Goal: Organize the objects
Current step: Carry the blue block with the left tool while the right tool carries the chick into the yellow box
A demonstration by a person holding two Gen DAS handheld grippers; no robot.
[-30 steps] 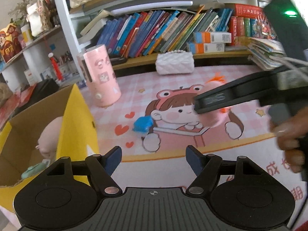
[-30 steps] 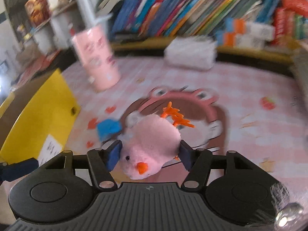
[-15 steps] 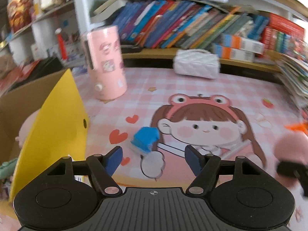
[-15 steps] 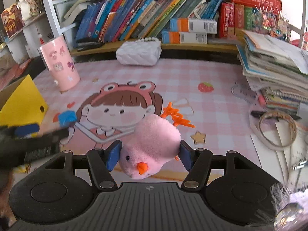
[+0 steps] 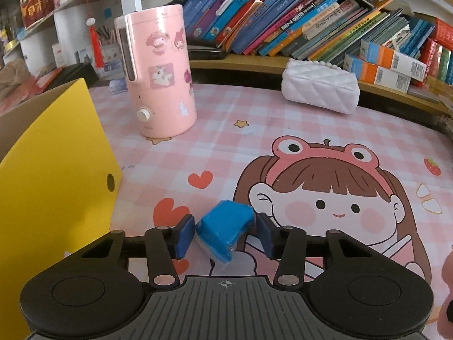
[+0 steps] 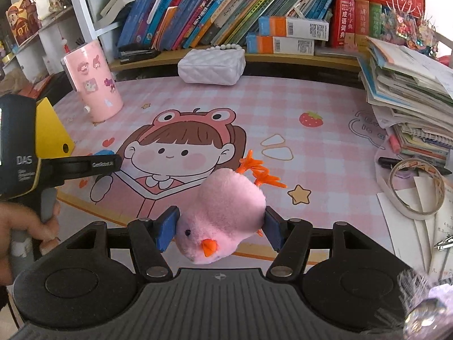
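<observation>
left gripper (image 5: pixel 225 233): hanging loose around the blue block (image 5: pixel 225 231), pads either side, small gaps showing; not clamping it
blue block: sitting on the surface (image 5: pixel 283 119), just right of the yellow box (image 5: pixel 53 170)
right gripper (image 6: pixel 220 228): squeezing the pink chick plush (image 6: pixel 223 212), held well right of the yellow box; orange feet sticking up

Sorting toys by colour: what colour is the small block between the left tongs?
Bright blue; the block shows best in the left wrist view.
</observation>
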